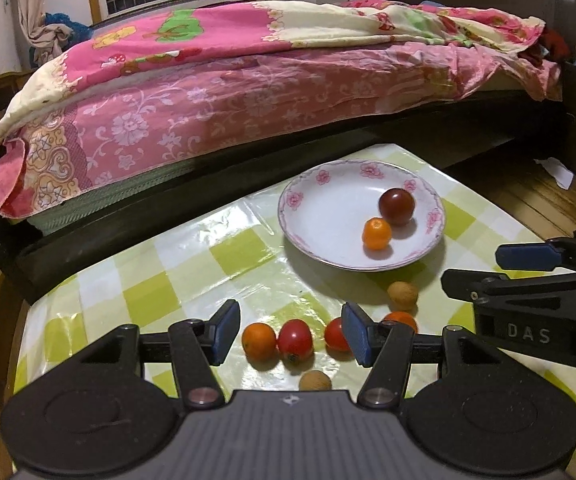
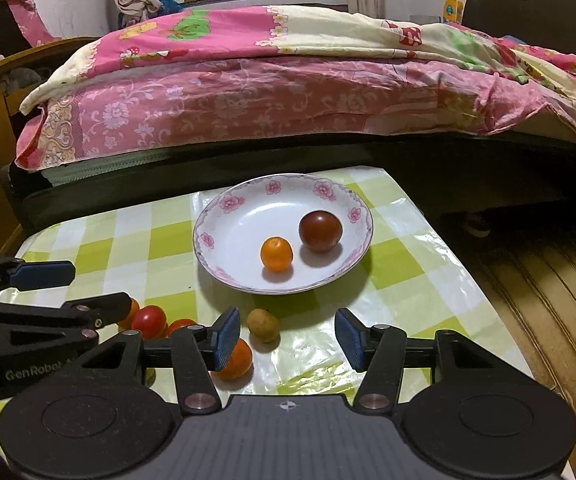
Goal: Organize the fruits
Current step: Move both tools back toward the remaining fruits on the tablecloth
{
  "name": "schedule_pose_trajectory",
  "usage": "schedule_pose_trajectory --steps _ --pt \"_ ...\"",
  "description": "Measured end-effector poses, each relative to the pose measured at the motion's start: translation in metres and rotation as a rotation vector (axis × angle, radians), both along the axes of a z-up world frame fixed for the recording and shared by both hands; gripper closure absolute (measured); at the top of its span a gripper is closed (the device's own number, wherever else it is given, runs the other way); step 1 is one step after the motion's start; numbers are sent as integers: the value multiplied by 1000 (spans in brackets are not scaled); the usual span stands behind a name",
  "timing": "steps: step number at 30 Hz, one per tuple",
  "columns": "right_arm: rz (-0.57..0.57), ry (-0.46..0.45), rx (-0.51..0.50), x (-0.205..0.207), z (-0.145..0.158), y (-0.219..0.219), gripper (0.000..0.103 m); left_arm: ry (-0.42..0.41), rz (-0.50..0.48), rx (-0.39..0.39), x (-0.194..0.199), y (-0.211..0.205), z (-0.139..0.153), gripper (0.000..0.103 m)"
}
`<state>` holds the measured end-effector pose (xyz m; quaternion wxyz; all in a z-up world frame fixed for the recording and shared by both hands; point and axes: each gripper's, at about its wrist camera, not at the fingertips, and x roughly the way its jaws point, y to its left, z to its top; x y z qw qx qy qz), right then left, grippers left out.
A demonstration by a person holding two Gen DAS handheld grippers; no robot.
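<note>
A white plate with a pink flower rim holds a dark red tomato and a small orange. On the checked cloth in front lie an orange, two red tomatoes, another orange and two brown longans. My left gripper hovers open over the row of fruit, holding nothing. My right gripper is open and empty, above the cloth beside a longan.
The table stands against a dark bed frame with pink floral bedding. Wooden floor lies to the right of the table edge. The right gripper shows at the left wrist view's right side.
</note>
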<state>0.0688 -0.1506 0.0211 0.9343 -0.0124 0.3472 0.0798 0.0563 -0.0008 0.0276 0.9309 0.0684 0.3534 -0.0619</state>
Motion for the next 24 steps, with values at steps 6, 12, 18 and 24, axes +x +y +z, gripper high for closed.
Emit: schedule_pose_trajectory --steps 6,12,18,24 --pt "-2 8 2 -1 -1 1 54 -1 -9 -10 0 -1 -1 39" --pt "11 24 -9 1 -7 5 54 16 1 -23 3 6 -10 39" --pt "24 33 -16 2 -11 9 54 20 -8 -21 3 10 -16 39" --pt "47 25 -14 -3 -13 4 54 23 -10 -51 -2 21 -20 39"
